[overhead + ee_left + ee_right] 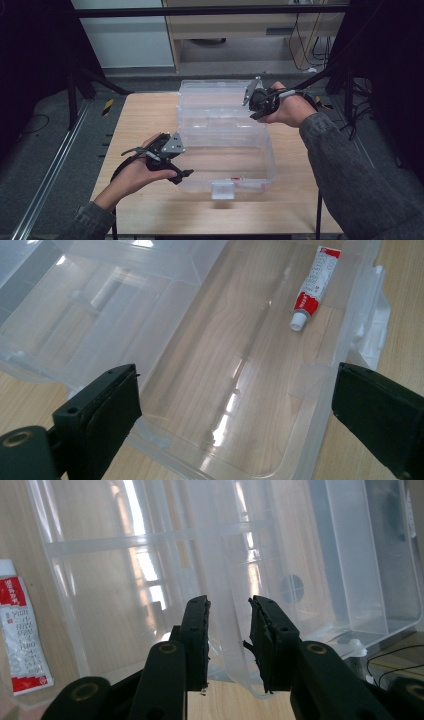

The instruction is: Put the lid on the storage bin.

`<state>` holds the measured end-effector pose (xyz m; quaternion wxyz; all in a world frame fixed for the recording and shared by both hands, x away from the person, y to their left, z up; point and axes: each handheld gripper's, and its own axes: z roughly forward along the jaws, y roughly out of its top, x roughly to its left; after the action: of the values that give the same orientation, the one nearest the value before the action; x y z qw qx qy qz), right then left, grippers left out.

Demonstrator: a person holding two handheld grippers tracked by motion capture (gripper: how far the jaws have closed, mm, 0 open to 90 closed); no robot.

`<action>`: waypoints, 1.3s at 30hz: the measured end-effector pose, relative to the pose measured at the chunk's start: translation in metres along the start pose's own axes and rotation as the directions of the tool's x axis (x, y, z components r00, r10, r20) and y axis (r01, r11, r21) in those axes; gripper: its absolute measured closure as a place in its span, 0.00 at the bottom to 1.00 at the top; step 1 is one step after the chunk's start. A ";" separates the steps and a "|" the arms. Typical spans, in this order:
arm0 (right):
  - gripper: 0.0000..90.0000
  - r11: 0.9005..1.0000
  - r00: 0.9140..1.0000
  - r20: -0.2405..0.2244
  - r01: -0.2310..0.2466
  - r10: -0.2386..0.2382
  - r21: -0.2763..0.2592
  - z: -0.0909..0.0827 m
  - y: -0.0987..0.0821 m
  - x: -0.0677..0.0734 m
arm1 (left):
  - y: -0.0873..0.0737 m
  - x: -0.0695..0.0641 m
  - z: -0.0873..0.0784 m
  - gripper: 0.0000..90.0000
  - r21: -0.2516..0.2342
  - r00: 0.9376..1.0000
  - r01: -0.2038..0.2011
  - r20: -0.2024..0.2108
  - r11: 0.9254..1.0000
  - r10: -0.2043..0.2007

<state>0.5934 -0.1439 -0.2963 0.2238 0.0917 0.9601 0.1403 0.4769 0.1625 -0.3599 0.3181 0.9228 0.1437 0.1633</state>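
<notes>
A clear plastic box (270, 150) stands on the wooden table with its lid (215, 102) swung back. A red and white tube (248, 183) lies inside the base near the front wall, also seen in the left gripper view (312, 287) and the right gripper view (20, 630). My left gripper (177, 157) hangs open at the box's left front corner, its jaws wide apart above the base (235, 375). My right gripper (254, 107) is at the lid's right edge. Its jaws (229, 602) straddle the lid's thin rim (235, 645) with a narrow gap, and a slit of light shows beside the left pad.
The box's white latch (223, 190) sticks out at the front, close to the table's near edge. Bare wood (145, 115) lies left of the box. Dark frames and cables stand beyond the table on both sides.
</notes>
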 end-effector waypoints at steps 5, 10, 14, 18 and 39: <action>0.80 0.999 0.999 -0.019 0.038 -0.038 0.019 0.004 0.001 0.001 | 0.000 -0.002 0.003 0.05 0.004 1.000 -0.008 0.019 1.000 0.008; 0.85 0.998 0.998 -0.023 0.059 -0.058 0.024 0.007 0.003 0.000 | -0.002 -0.003 0.005 0.05 0.014 1.000 -0.009 0.022 1.000 0.009; 0.88 0.997 0.997 -0.032 0.066 -0.065 0.032 0.008 0.003 -0.002 | -0.005 -0.005 0.005 0.05 0.035 0.999 -0.014 0.043 0.999 0.012; 0.89 0.997 0.997 -0.033 0.076 -0.075 0.031 0.008 0.004 -0.002 | -0.007 -0.007 0.005 0.05 0.044 0.998 -0.030 0.051 0.999 0.028; 0.89 0.996 0.996 -0.025 0.087 -0.086 0.031 0.009 0.004 -0.001 | -0.019 -0.022 0.037 0.49 0.191 0.976 -0.090 0.211 0.977 0.049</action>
<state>0.5986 -0.1381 -0.3021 0.2167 0.0521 0.9679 0.1160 0.4682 0.1484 -0.4043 0.2310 0.9664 0.0935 0.0632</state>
